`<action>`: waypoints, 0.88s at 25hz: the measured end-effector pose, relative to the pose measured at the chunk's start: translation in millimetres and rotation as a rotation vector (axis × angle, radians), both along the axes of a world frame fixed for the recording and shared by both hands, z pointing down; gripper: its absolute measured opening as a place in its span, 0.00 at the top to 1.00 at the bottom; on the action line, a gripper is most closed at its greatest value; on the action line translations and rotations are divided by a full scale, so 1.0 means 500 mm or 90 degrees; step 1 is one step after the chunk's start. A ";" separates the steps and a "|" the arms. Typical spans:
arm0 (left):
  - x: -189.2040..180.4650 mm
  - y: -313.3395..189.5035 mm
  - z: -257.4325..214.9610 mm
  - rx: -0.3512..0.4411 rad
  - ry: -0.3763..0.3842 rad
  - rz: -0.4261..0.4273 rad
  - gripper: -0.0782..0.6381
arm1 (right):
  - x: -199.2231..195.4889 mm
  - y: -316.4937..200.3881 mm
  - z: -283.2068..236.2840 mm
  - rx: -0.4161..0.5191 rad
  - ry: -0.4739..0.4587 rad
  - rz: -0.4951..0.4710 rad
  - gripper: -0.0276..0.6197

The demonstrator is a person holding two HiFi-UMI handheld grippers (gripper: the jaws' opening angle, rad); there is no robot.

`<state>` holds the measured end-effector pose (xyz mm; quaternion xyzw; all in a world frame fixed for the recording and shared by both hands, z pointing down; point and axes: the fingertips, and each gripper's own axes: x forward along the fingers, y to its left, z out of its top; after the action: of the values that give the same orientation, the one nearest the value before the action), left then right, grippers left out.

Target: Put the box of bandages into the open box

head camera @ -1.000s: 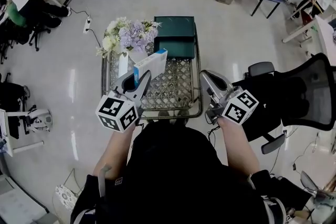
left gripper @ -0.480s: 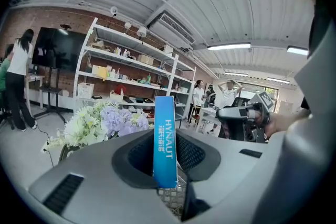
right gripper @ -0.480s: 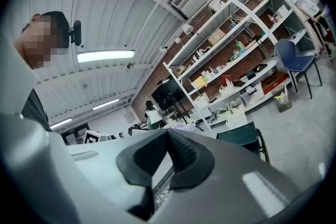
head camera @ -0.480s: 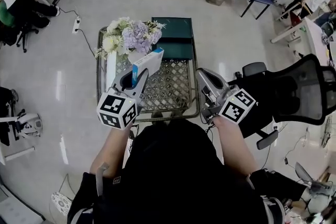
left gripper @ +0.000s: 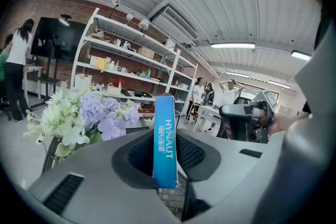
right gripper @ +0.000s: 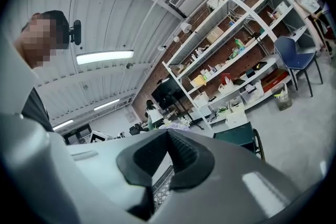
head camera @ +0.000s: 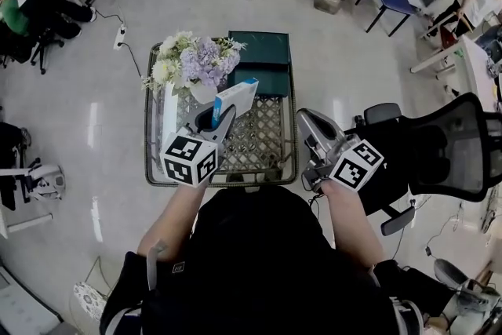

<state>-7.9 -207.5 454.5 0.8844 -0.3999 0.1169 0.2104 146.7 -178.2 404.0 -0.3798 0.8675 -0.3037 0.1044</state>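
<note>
Our left gripper (head camera: 223,116) pinches the box of bandages (head camera: 236,99) upright between narrowly parted jaws, over the middle of the cart (head camera: 147,137), just short of the open box (head camera: 260,57) at its far edge. Our right gripper (right gripper: 167,136) is closed, empty.

The box of bandages (head camera: 235,100) is blue and white, with white lettering. The open box (head camera: 260,51) is dark green; the flowers (head camera: 192,59) are lilac and white

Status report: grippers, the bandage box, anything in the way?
Left gripper shut on bandage box, above the cart. Right gripper shut, empty. Open green box ahead; flowers beside it.
</note>
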 end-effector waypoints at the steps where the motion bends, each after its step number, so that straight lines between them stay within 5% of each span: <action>1: 0.010 -0.005 0.006 -0.004 -0.003 -0.001 0.78 | 0.008 -0.002 0.007 -0.003 -0.004 -0.001 0.94; 22: 0.070 -0.160 0.269 -0.127 -0.086 -0.068 0.78 | 0.088 -0.030 0.212 -0.158 -0.024 -0.005 0.94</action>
<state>27.2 -287.7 589.0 0.8267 -0.4458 0.2039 0.2762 190.9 -193.2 510.0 -0.3805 0.8225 -0.4166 0.0717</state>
